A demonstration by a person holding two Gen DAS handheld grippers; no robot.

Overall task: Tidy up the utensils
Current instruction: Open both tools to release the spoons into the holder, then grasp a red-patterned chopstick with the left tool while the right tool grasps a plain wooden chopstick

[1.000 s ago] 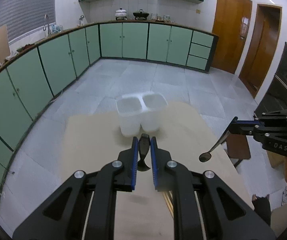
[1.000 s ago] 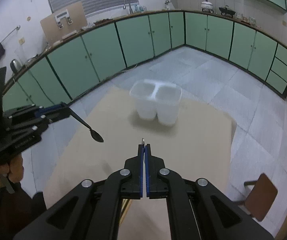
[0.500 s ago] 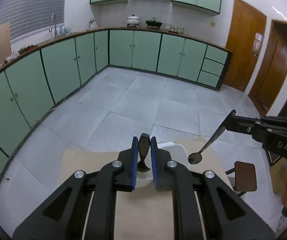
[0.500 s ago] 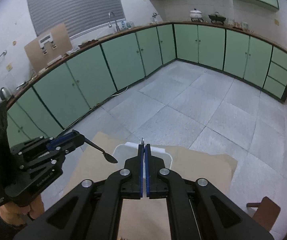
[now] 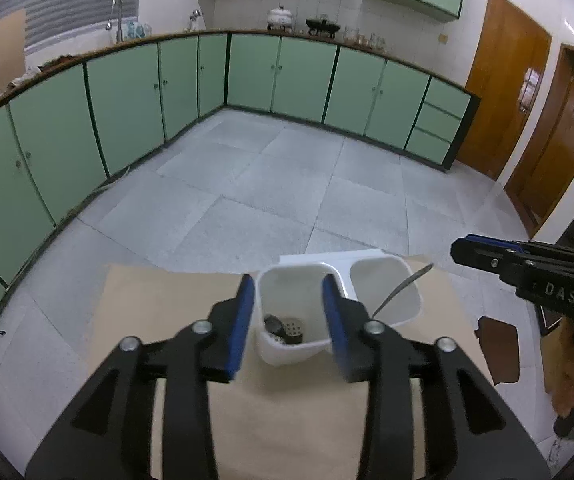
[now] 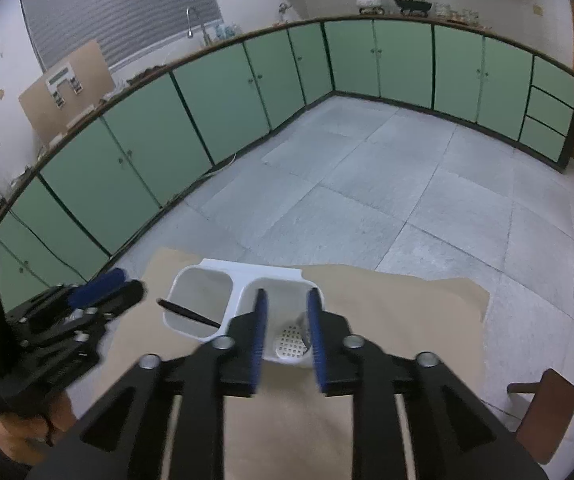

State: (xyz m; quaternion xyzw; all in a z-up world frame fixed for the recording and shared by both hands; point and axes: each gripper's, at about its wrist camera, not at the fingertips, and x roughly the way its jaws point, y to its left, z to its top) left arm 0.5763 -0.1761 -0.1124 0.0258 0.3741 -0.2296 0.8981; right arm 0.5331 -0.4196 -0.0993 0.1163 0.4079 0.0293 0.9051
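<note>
two spoons (image 5: 401, 290), one two-compartment holder (image 5: 345, 264), two claws (image 5: 289, 312)

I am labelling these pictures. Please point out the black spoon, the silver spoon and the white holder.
black spoon (image 6: 189, 313), right wrist view, handle
silver spoon (image 5: 403, 288), left wrist view, handle
white holder (image 5: 345, 274), left wrist view, middle rim

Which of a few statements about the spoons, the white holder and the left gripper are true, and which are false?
1. The white holder has two compartments. True.
2. The left gripper grips the dark spoon. False: its jaws are opening with nothing between them, and the spoon lies inside the holder.
3. The silver spoon is in the other compartment. True.
4. The holder stands on the floor. False: it stands on the tan table.
</note>
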